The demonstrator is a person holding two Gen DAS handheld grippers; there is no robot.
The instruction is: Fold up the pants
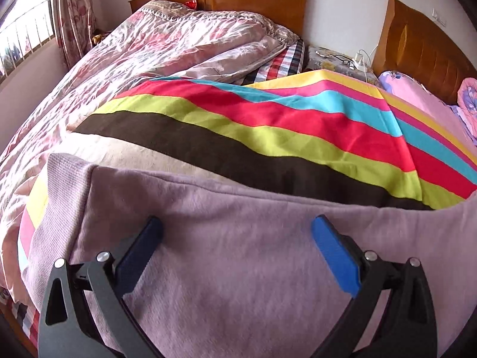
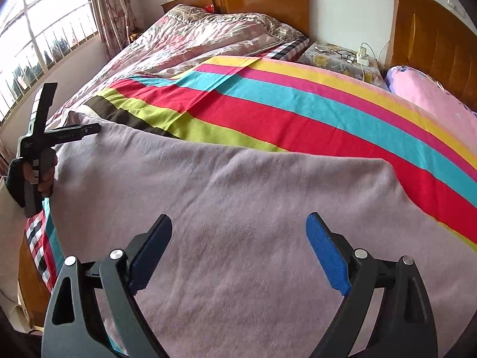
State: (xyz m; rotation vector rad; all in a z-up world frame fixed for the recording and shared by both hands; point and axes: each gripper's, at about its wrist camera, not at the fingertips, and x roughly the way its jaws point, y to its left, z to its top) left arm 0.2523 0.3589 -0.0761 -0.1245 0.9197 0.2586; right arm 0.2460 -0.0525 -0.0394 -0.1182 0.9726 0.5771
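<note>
The pants [image 1: 238, 268] lie spread as a broad mauve knit sheet on the near end of the bed, directly under and ahead of both grippers, over a striped sheet [image 1: 268, 125] of brown, lime, red, turquoise, pink and yellow bands.

In the left wrist view, the left gripper [image 1: 237, 226] hangs over the pants with its jaws spread wide, nothing between the blue pads; whether the tips touch the fabric cannot be told. Beyond its left finger the cloth ends in a ribbed band [image 1: 59, 197] that drapes over the bed's edge, a detail only this view shows. Ahead of it the far edge of the pants meets the brown stripe.

In the right wrist view, the right gripper [image 2: 238, 223] is likewise released, jaws wide and empty above the mauve cloth. This view alone shows the other tool from outside: far to its left, a gloved hand [image 2: 32, 176] grips the handle of the left gripper [image 2: 89, 129], whose fingers reach level over the left far corner of the pants; from here its jaws cannot be judged.

Farther ahead of both grippers lie a pink floral quilt [image 1: 143, 47] and a wooden headboard [image 1: 253, 0]; ahead and to the right stand a bedside table [image 2: 337, 59] with glasses and a charger, then a second headboard [image 2: 432, 35]. A barred window [image 2: 44, 35] fills the far left, seen more fully in the right view.
</note>
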